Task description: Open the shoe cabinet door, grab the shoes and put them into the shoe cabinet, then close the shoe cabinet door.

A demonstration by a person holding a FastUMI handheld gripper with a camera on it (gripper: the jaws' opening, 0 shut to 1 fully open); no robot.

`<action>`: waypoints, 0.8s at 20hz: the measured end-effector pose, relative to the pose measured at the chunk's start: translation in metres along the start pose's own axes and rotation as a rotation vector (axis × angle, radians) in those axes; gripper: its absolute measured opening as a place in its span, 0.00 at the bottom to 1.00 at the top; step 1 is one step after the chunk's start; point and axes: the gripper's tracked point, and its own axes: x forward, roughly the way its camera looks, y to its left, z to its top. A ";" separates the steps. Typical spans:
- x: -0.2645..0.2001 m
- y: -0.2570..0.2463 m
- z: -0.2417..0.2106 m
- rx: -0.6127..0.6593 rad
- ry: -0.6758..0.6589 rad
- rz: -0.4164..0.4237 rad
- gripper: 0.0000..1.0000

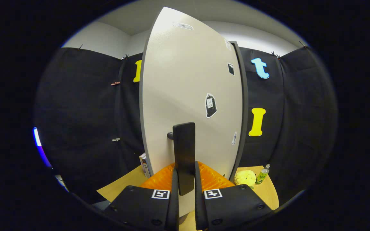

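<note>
The gripper (185,175) has its two fingers closed on the tall black bar handle (184,157) of the shoe cabinet, one finger pressing each side of the bar, with the lower end of the bar hanging down between them. That handle stands off the pale off-white cabinet door (188,96) on a short dark peg at its upper part. The door rises straight ahead of the fingers and its dark edge strip (244,106) runs down the right side; the left edge curves down to the wooden tabletop (120,187). I cannot tell whether the door sits flush or slightly ajar.

To the left of the door there is open room back to the black cloth wall, with just one small box (144,164) tucked against the door's lower left corner. To the right the gap is narrower: one round yellow plush toy (245,177) sits near the door's bottom right corner, and one small green bottle with a pale cap (262,175) stands just beside it, leaning a little.

On the door I count five stickers, the largest a black bag-shaped sticker (210,105) above and right of the handle. No shoes can be made out from here
</note>
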 end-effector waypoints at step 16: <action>-0.052 -0.124 0.006 0.085 -0.016 -0.094 0.18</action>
